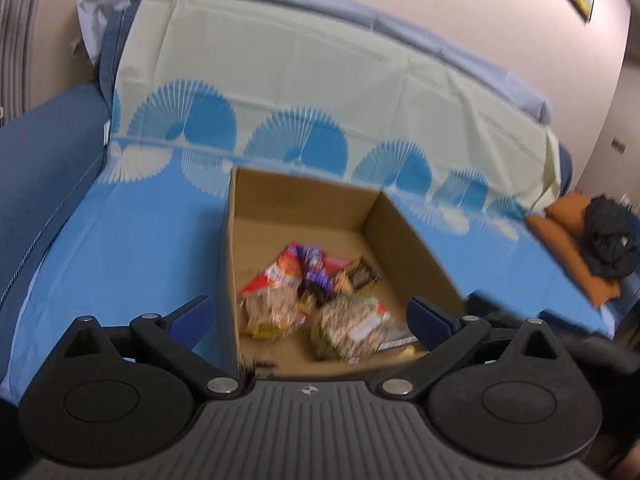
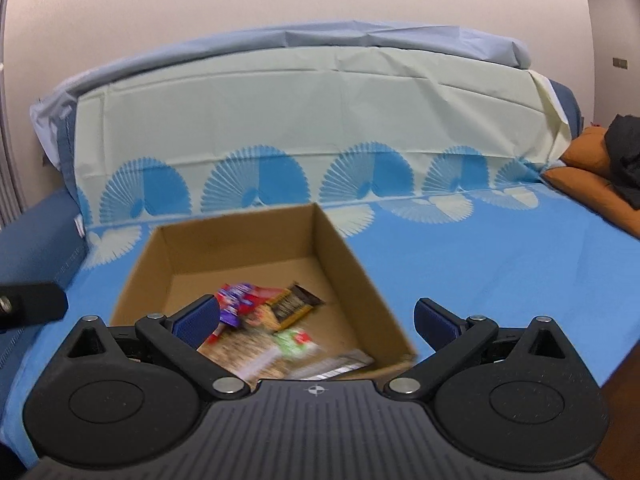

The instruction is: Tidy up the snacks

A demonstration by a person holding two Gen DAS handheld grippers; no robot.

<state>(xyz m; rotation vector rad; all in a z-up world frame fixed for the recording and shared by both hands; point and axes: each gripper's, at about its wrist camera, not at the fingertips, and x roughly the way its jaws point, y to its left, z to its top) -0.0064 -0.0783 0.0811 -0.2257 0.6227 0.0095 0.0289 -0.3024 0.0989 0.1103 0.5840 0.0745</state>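
An open cardboard box (image 1: 256, 208) (image 2: 344, 256) sits on a blue cloth and holds several snack packets. Among them are a red-and-white bag (image 1: 276, 276), a purple packet (image 1: 316, 268) (image 2: 236, 300), a dark yellow-edged bar (image 1: 358, 278) (image 2: 292, 306) and two clear bags of grain snacks (image 1: 352, 328) (image 1: 272, 312). My left gripper (image 1: 310, 318) hovers over the near part of the box, jaws wide open with nothing between them. My right gripper (image 2: 318, 324) also stands open and empty above the box's near right corner. Both views are blurred.
The blue cloth (image 1: 128, 248) (image 2: 480, 264) with fan patterns covers a sofa seat and backrest. An orange cushion (image 1: 568, 240) (image 2: 592, 176) with a black garment (image 1: 608, 240) lies at the right. A dark blue armrest (image 1: 44, 152) stands at the left. A black part of the other gripper (image 2: 32, 308) shows at the left edge.
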